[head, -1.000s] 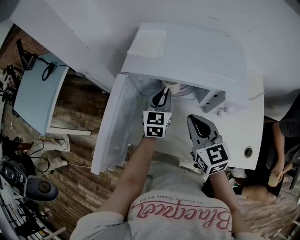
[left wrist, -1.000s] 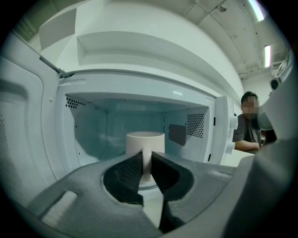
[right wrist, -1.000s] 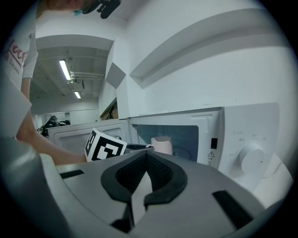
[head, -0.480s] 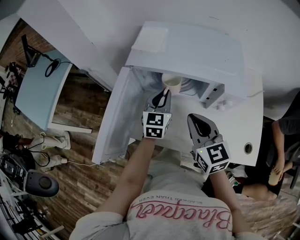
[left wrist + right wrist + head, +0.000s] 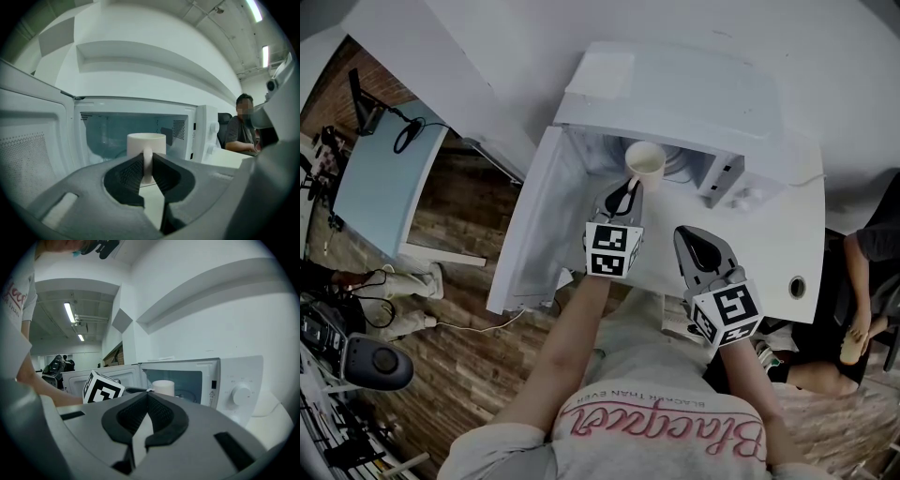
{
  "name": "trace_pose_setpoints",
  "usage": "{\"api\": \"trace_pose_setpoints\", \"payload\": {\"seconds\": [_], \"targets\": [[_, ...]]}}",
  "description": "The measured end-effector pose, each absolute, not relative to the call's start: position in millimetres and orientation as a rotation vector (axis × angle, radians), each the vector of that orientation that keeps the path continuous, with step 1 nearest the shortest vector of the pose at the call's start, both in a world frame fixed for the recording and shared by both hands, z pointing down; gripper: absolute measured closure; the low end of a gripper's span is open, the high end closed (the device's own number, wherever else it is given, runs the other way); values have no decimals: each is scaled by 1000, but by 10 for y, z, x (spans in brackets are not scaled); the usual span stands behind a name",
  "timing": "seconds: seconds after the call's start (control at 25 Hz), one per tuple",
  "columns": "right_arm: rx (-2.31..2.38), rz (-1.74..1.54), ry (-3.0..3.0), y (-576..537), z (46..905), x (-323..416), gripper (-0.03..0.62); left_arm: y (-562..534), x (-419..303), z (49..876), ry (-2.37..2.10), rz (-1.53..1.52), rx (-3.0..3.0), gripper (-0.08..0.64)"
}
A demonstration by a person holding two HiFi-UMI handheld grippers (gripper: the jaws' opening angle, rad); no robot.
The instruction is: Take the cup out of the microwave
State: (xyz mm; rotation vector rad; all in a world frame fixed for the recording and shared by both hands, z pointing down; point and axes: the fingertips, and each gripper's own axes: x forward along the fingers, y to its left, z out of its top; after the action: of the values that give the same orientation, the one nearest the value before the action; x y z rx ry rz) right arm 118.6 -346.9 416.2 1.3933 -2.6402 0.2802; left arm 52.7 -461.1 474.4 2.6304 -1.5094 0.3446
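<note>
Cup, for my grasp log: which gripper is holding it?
The left gripper: its jaws are clamped on the handle of the cup. The right gripper is shut on nothing, beside it.

The microwave [image 5: 675,94] mouth gapes free — door [image 5: 530,234] swung wide left, control panel [image 5: 727,183] right, cup [image 5: 645,161] in the opening.

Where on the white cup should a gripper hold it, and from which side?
Grip the cup by its handle, coming from the open front of the microwave. The handle is a thin vertical loop facing outward, so jaws close across it, as the left gripper does.
</note>
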Motion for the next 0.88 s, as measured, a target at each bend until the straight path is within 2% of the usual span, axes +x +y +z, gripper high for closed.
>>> {"api": "trace_pose_setpoints", "payload": {"seconds": [0.88], "targets": [[1415, 193, -2666, -3124, 3951, 1154, 583, -4057, 464, 4364, -1496, 309, 2704, 515]]}}
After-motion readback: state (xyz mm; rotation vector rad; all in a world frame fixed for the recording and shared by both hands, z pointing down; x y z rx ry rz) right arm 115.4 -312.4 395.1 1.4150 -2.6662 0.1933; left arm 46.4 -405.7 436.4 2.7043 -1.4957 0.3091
